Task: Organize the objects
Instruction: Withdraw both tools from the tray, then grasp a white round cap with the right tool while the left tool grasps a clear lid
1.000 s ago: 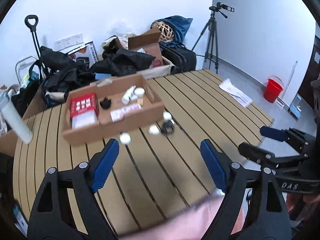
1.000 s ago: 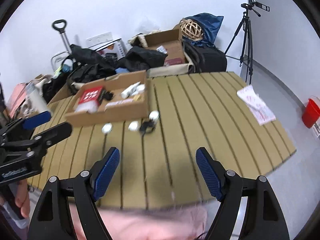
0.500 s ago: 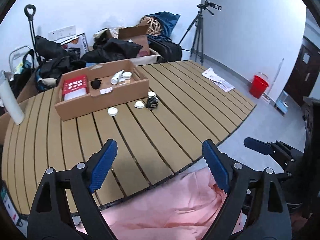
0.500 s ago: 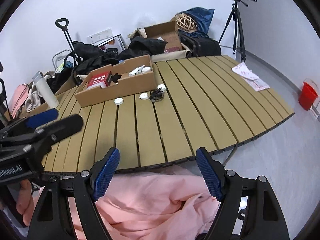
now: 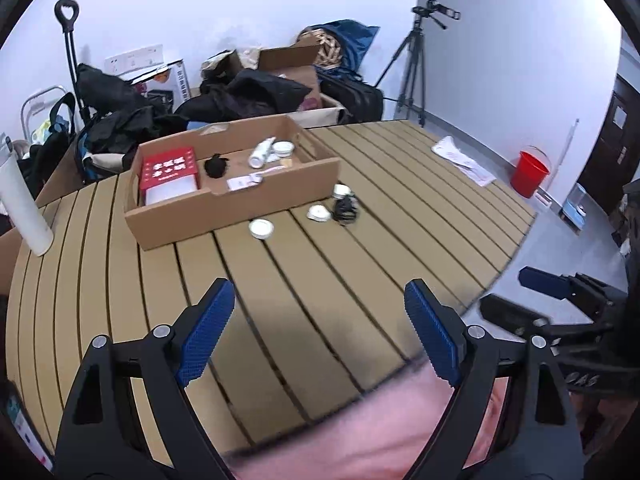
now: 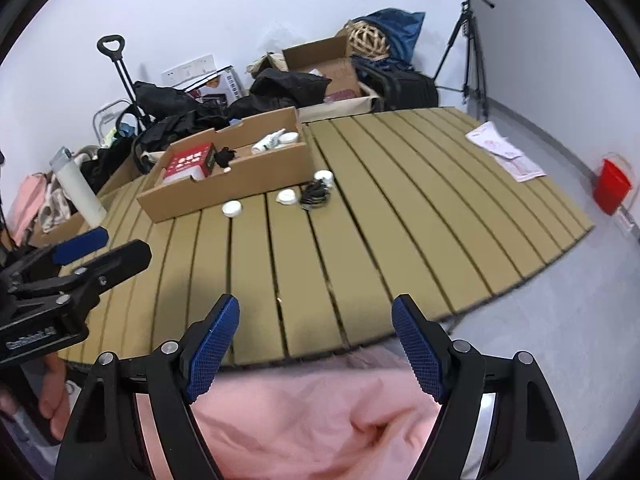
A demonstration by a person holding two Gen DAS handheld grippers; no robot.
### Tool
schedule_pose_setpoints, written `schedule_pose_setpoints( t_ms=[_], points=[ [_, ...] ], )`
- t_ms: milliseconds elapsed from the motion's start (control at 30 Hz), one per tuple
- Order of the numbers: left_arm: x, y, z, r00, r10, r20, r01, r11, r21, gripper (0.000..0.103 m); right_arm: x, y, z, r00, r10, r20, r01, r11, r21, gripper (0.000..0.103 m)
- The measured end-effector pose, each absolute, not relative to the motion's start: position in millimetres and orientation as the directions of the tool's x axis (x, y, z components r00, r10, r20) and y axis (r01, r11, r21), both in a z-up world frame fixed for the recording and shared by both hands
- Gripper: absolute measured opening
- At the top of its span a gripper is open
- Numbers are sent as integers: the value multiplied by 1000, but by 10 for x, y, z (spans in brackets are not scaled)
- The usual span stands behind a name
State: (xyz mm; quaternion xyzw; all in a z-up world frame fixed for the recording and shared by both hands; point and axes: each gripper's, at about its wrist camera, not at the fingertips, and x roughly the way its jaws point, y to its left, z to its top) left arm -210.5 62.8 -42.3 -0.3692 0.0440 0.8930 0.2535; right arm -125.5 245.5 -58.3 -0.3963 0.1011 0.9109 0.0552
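Clearly both tools are empty and well short of the work, so the step in hand, as I judge it, is the reach toward the loose items on the slatted tabletop (image 5: 304, 280). At the far left stands a white bottle (image 5: 24, 204), upright near the tabletop's edge, apart from the rest. Next comes the cardboard box (image 5: 236, 200), already holding a red packet (image 5: 170, 168), a small black item and a white tube. Just in front of its near wall lie the things still to be sorted: a white lid (image 5: 261, 229), then a white cap (image 5: 319, 213), then a black tangle of cord (image 5: 346, 208) with a small white jar (image 5: 341, 190) just behind it.

The left gripper (image 5: 318, 330) has its blue fingers spread wide with nothing between them; the right gripper (image 6: 316, 344) is likewise spread and empty, hanging over the near edge above pink fabric (image 6: 320, 420).

To do this well, I would send each tool to the piece on its own side: left for the lid, right for the cord or jar. Come down steeply on the flat lid so the fingers straddle its rim, since it sits low and may slide along the slats. Keep the two tools apart while lifting over the box wall
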Motion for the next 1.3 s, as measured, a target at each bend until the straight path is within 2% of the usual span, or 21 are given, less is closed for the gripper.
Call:
schedule_pose_setpoints(
  t_ms=[200, 300, 367, 433, 500, 600, 633, 700, 767, 833, 1033, 1133, 1300],
  points=[
    [-2850, 719, -684, -558, 444, -701, -490, -858, -154, 83, -1963, 2566, -745, -666, -37, -745, -122, -980, 159, 82],
    [-3258, 888, -999, -537, 378, -754, -471, -876, -103, 70, -2411, 2603, -937, -641, -73, -764, -94, -981, 172, 81],
    [-3440, 955, -1171, -525, 341, -780, -467, -881, -71, 60, -2669, 2616, -1037, -640, -79, -764, -81, -982, 170, 71],
    [-3627, 1013, -1334, -517, 308, -798, -459, -887, -45, 60, -2934, 2603, -1130, -640, -96, -762, -54, -984, 170, 57],
    [-3753, 1052, -1462, -507, 298, -809, -459, -887, -39, 60, -3193, 2557, -1223, -639, -146, -755, 4, -982, 187, 50],
    [-3876, 1108, -1613, -490, 281, -825, -466, -885, -25, 53, -3500, 2509, -1370, -611, -202, -766, 61, -976, 208, 46],
    [-3907, 1113, -1654, -482, 281, -830, -464, -885, -31, 45, -3580, 2486, -1421, -601, -209, -772, 76, -976, 206, 45],
    [-3907, 1124, -1667, -504, 290, -814, -462, -886, -30, 38, -3692, 2443, -1517, -588, -192, -786, 85, -981, 176, 42],
    [-3876, 1141, -1660, -517, 300, -802, -473, -881, -25, 25, -3767, 2426, -1609, -572, -181, -800, 80, -983, 166, 37],
    [-3850, 1160, -1645, -522, 294, -801, -478, -878, -11, 25, -3779, 2406, -1689, -563, -193, -804, 86, -981, 174, 29],
    [-3783, 1074, -1576, -474, 341, -812, -475, -875, -90, 25, -3740, 2395, -1683, -568, -178, -804, 84, -984, 158, 28],
    [-3538, 958, -1298, -505, 354, -787, -474, -876, -90, 25, -3624, 2393, -1545, -573, -182, -799, 80, -983, 166, 28],
    [-2841, 728, -528, -561, 437, -703, -486, -861, -147, 25, -3065, 2367, -973, -632, -159, -759, 95, -987, 128, 28]
  ],
)
